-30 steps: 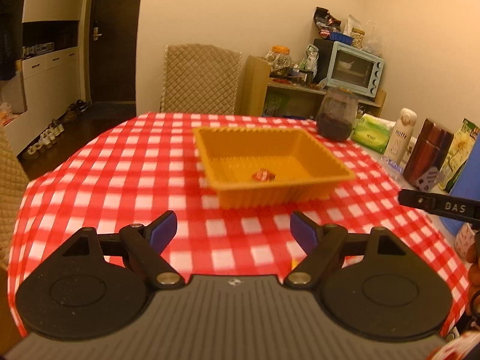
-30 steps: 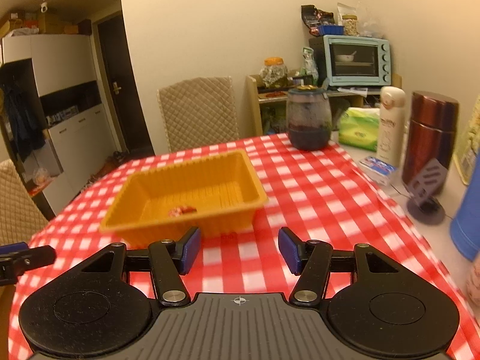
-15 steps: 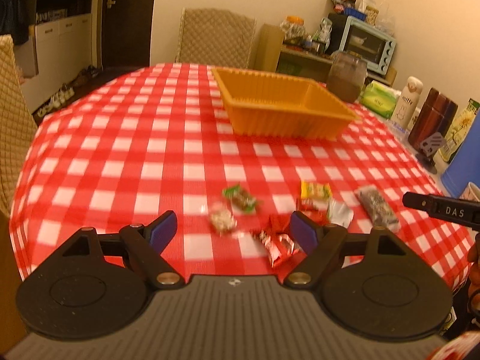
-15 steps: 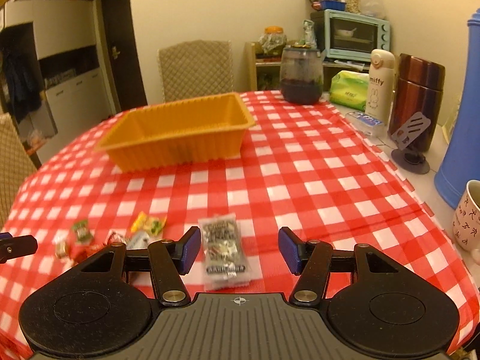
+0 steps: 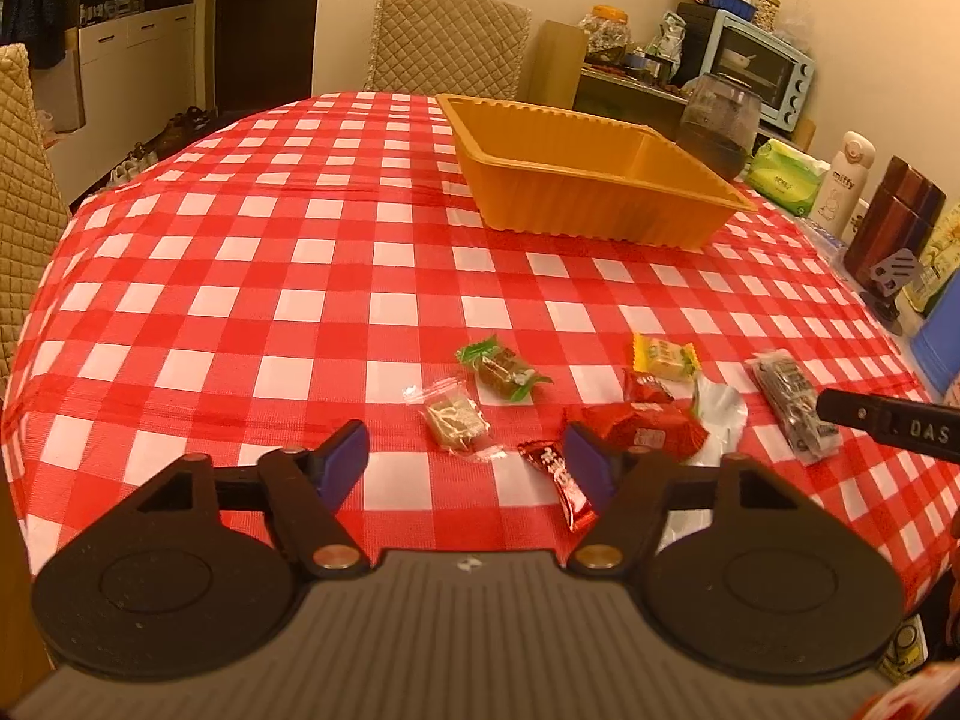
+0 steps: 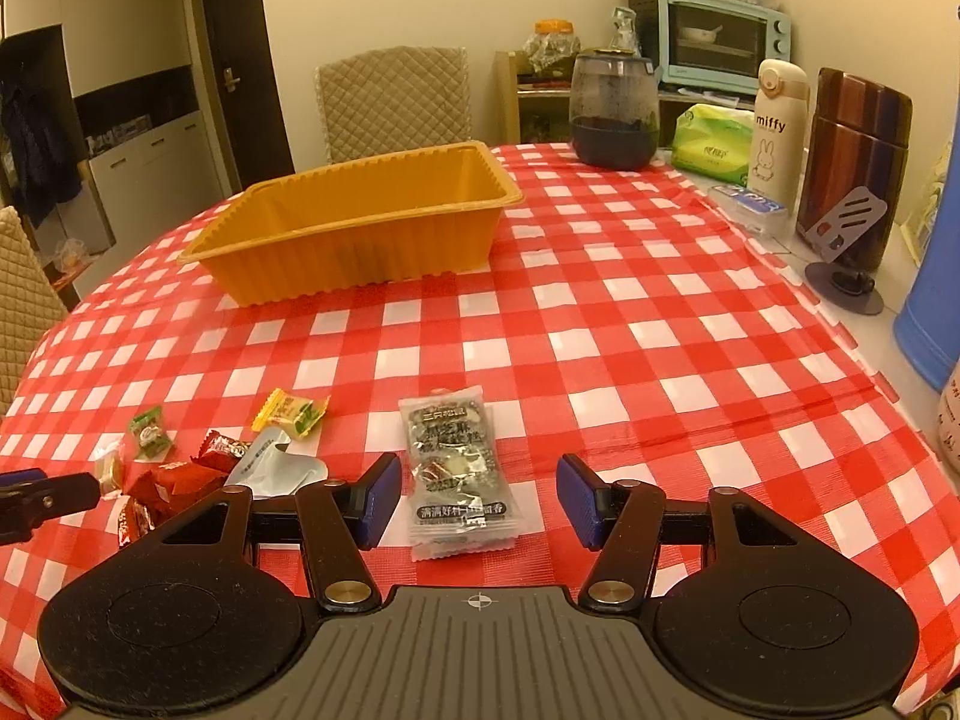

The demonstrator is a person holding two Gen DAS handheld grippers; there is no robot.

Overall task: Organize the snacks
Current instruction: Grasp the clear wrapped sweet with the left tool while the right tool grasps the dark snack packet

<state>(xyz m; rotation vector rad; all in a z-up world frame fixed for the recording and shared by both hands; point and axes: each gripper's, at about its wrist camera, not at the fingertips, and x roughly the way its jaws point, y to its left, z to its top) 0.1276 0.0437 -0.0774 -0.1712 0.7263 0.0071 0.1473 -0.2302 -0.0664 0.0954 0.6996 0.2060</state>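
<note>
Now the left gripper (image 5: pixel 465 459) is closing over small candies; the right gripper (image 6: pixel 477 501) stands apart astride a grey packet (image 6: pixel 457 474), orange tray (image 6: pixel 354 228) at eleven o'clock.

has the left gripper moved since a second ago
Yes. The left gripper has dropped toward the near snacks: the orange tray, earlier just beyond its fingers, now sits far up the view, with candies between the closing jaws, which grip nothing.

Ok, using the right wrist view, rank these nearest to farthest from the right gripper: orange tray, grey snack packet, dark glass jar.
1. grey snack packet, lying between the right gripper fingers.
2. orange tray, mid-table, left of centre.
3. dark glass jar, at the far table edge, right of the tray.
</note>
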